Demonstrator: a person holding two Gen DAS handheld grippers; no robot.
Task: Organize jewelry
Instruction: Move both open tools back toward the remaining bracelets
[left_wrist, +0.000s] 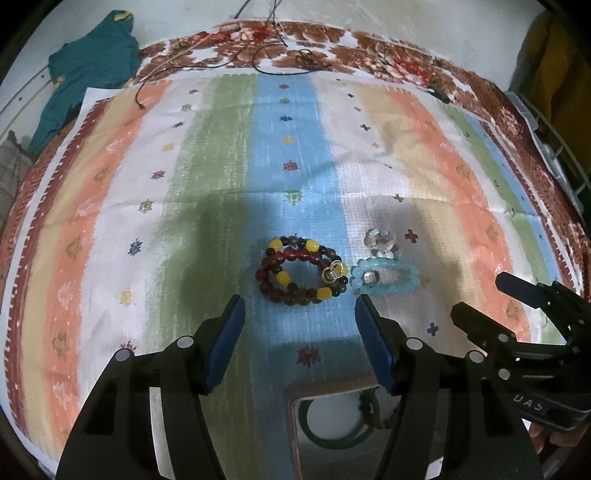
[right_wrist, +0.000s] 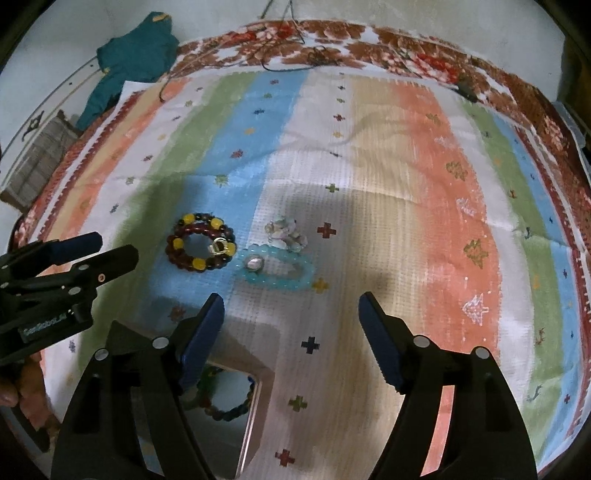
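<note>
A stack of dark red and yellow bead bracelets (left_wrist: 291, 254) (right_wrist: 176, 244) lies on the striped cloth, with a small silver ring (left_wrist: 331, 273) resting on it. To its right lie a pale blue bead bracelet (left_wrist: 410, 280) (right_wrist: 295, 284) and a clear crystal piece (left_wrist: 380, 243) (right_wrist: 288, 232). My left gripper (left_wrist: 299, 300) hovers open just short of the dark bracelets. My right gripper (right_wrist: 291, 296) stands open, wide, short of the blue bracelet. Nothing is between either pair of fingers. Each gripper shows in the other's view: the right gripper (left_wrist: 480, 295), the left gripper (right_wrist: 114, 247).
A wooden-rimmed box (left_wrist: 325, 389) (right_wrist: 264, 384) sits under the grippers at the near edge and holds a green bangle and dark beads. A teal garment (left_wrist: 92, 62) (right_wrist: 136, 48) lies at the far left. Thin dark cords (left_wrist: 273, 66) trail across the floral border at the back.
</note>
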